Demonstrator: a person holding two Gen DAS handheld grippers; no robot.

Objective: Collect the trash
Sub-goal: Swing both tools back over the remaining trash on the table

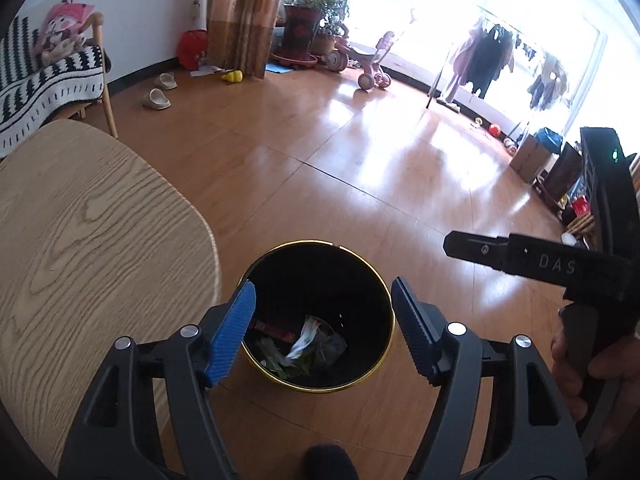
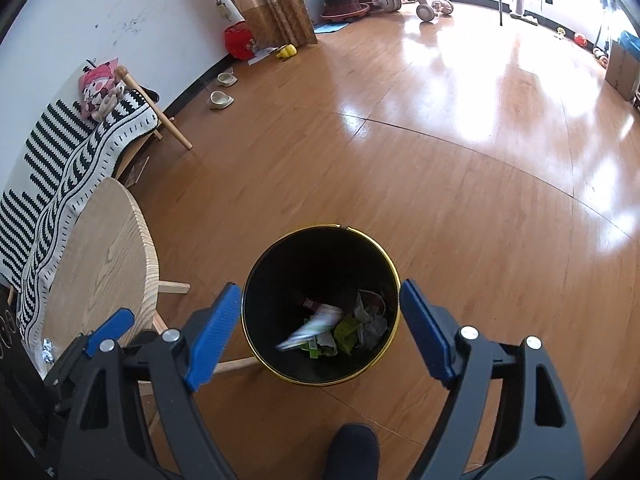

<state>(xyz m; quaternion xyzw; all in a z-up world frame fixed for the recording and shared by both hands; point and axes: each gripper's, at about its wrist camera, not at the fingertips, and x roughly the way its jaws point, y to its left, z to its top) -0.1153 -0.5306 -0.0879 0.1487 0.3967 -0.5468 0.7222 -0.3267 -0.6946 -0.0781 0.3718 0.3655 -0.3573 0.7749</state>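
While hovering over bin (image 2: 320, 304), left gripper (image 1: 323, 328) and right gripper (image 2: 320, 330) fingers standing released, empty; trash (image 2: 340, 328) lying inside bin. Advising: keeping fingers centred over opening, withdrawing clear of rim.

Your wooden floor (image 2: 440, 184) carries the gold-rimmed black bin (image 2: 394, 276), beside the round wooden table (image 2: 100, 256).

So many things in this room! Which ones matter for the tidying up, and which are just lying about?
Part of the job:
- black bin with a gold rim
- wrappers and paper inside it
- left gripper and right gripper, both open and empty

Just lying about:
- slippers
- yellow toy
- pink tricycle
- wooden table
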